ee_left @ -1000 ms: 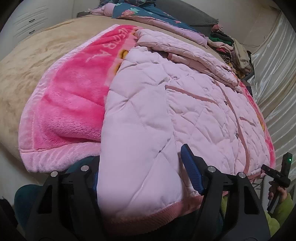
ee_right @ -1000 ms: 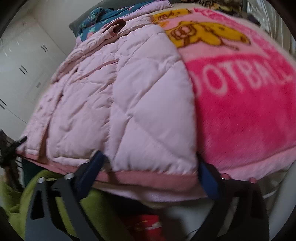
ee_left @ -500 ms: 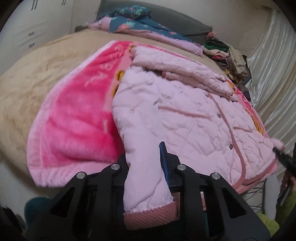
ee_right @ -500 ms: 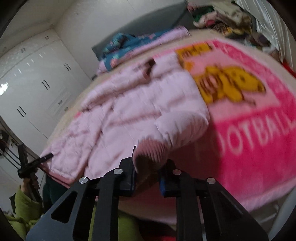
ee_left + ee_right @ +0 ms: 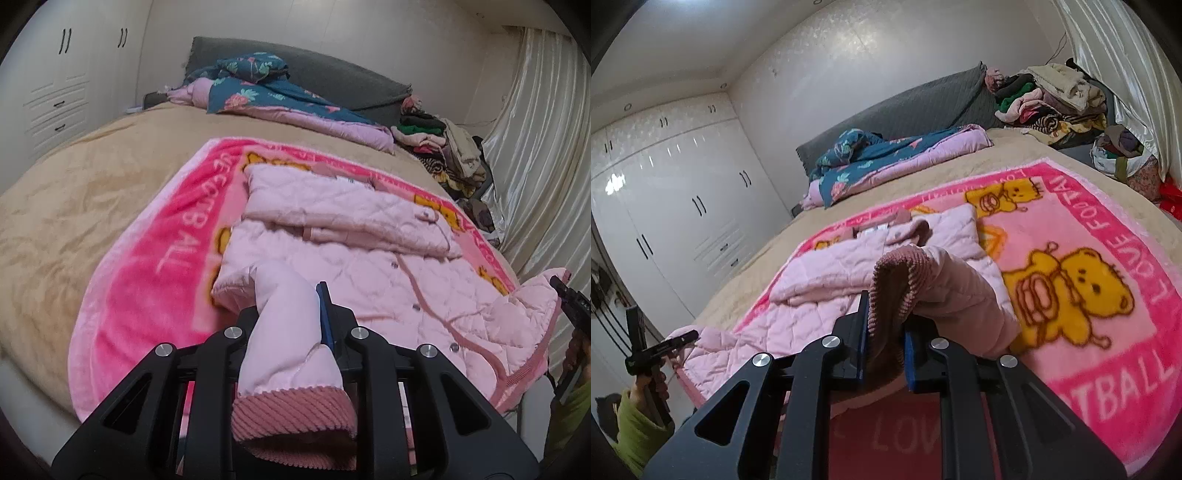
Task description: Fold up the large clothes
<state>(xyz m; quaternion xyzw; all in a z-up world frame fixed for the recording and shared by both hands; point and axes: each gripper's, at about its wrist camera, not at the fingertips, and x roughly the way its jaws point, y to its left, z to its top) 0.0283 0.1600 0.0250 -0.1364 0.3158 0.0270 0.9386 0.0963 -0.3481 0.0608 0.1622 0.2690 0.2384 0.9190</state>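
Nearest, left gripper [image 5: 291,321]: jaws together, clamped on the hem of the quilted pink jacket [image 5: 369,266], whose ribbed corduroy trim [image 5: 291,421] hangs over the tool toward the lens. The blue pad [image 5: 325,317] presses against the cloth on one side; the other pad is hidden under fabric.

Right gripper [image 5: 884,347]: jaws together, clamped on the jacket's opposite hem corner, ribbed trim [image 5: 897,291] bunched up between the blue pads. In the left wrist view this tool appears at the far right edge [image 5: 570,299], its grip point small and hard to read there, apparently touching the lifted corner.

Jacket: both near corners raised off the surface, the rest lying flat, one sleeve [image 5: 343,210] folded across the upper part.

Under the jacket: bright pink fleece blanket [image 5: 1108,236] with yellow bears and white lettering, spread on a tan bedcover [image 5: 74,206].

Farther: teal floral quilt [image 5: 258,85] with lilac lining, bunched against a grey headboard [image 5: 923,107].

Farthest: heap of mixed clothes [image 5: 1049,99] beside pale curtains [image 5: 535,147]; white wardrobe doors [image 5: 683,192].
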